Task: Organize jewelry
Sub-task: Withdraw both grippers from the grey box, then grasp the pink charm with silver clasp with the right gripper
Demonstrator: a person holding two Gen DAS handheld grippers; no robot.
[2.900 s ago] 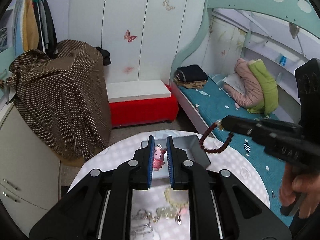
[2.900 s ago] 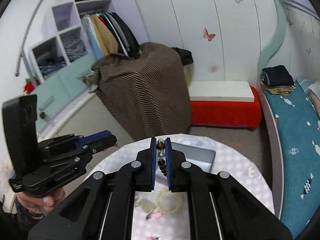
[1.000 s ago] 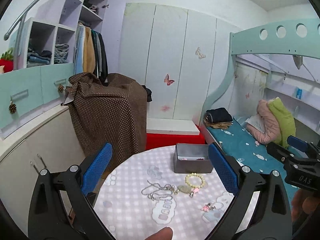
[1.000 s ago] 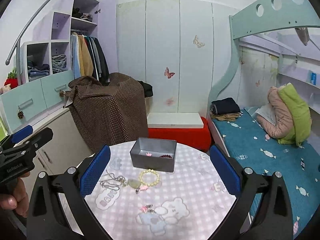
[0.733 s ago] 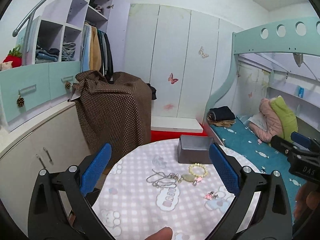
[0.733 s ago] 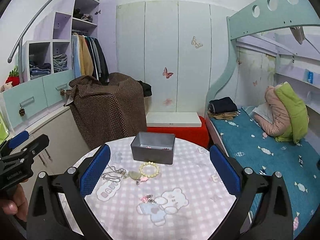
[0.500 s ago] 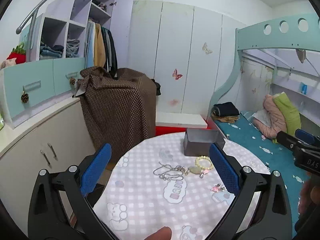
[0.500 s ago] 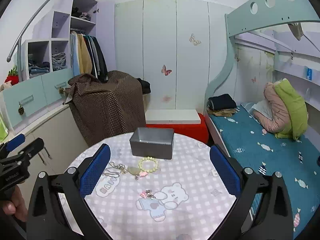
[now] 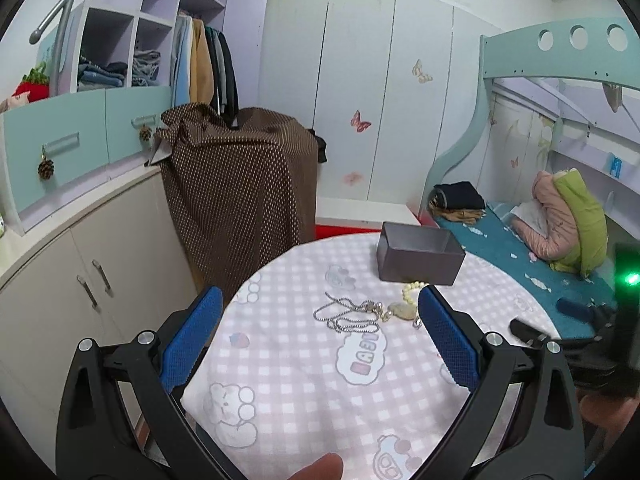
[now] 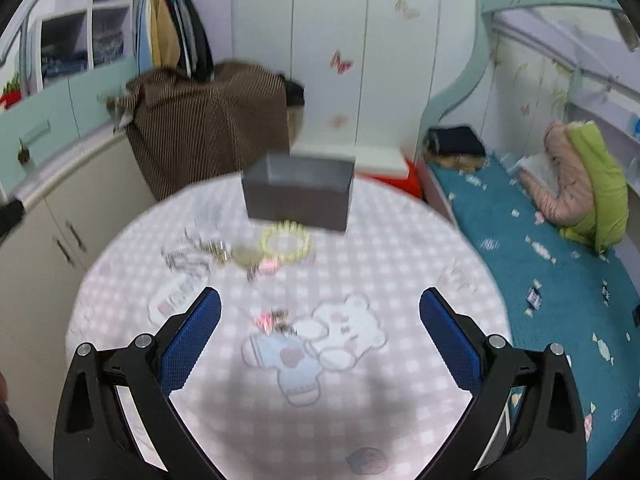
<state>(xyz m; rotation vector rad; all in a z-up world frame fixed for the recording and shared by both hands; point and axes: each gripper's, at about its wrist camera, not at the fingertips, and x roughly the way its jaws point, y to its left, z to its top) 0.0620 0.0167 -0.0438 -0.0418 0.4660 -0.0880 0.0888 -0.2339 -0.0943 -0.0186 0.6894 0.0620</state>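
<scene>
While the grey box (image 10: 298,192) stands at the tabletop's (image 10: 400,264) far edge, the bead bracelet (image 10: 285,241) lies just before it, chain necklace (image 9: 348,314) leftward. Left gripper (image 9: 318,336) and right gripper (image 10: 320,330) are spread wide, fingers (image 10: 190,338) empty.

The left hand-held gripper (image 9: 318,336) hangs wide open above the checked surface (image 9: 304,392). A silver chain (image 9: 348,314) and pale bead bracelet (image 9: 414,289) lie near the grey box (image 9: 418,260).
</scene>
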